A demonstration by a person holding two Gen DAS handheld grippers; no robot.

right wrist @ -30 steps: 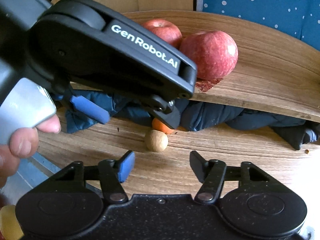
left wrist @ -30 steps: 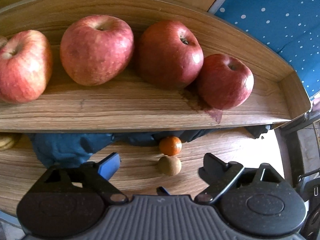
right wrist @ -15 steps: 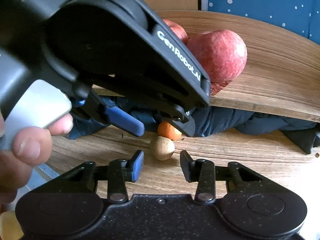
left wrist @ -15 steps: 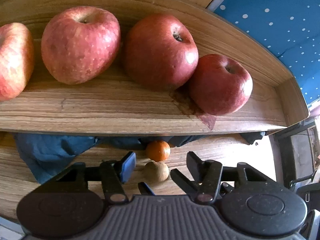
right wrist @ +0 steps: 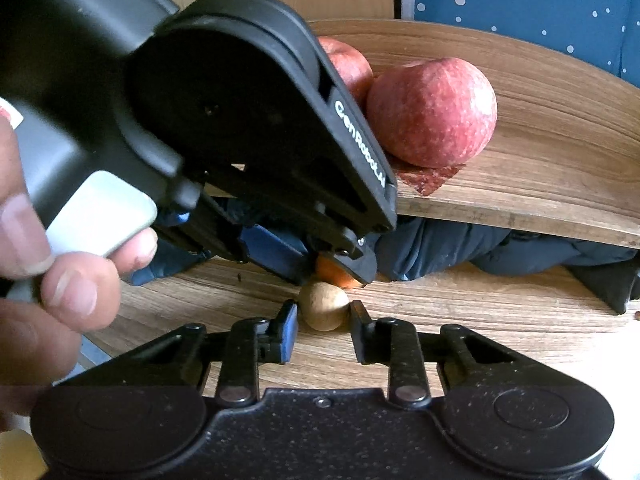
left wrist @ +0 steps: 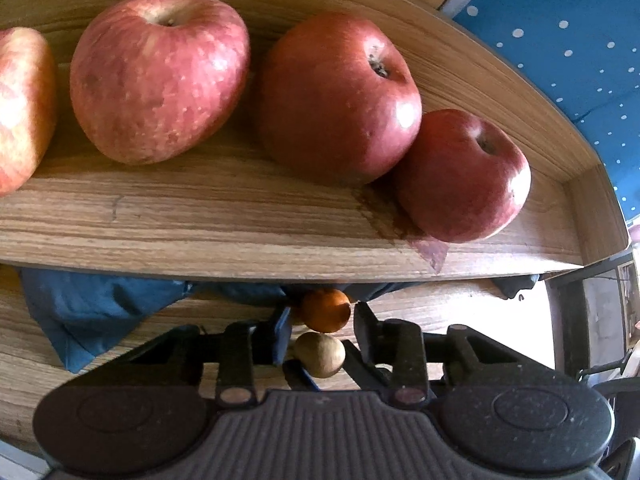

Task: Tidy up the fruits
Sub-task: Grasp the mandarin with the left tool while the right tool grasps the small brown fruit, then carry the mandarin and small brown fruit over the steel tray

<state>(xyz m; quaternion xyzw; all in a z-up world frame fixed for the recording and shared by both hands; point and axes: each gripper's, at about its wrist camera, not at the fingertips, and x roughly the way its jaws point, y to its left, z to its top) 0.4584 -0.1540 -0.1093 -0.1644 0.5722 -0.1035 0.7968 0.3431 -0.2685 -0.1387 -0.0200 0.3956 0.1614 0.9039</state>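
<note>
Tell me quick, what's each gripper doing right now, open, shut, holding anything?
Left gripper: tongs narrowed around the small orange fruit, contact unclear.
Right gripper: tongs narrowed around the tan round fruit, contact unclear.

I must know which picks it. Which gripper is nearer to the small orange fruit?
Left. The left gripper has its jaws on either side of the small orange fruit. The right gripper brackets the brown fruit in front of it.

Warm daylight, perhaps from right; fisheye-bent edges, slight blur
</note>
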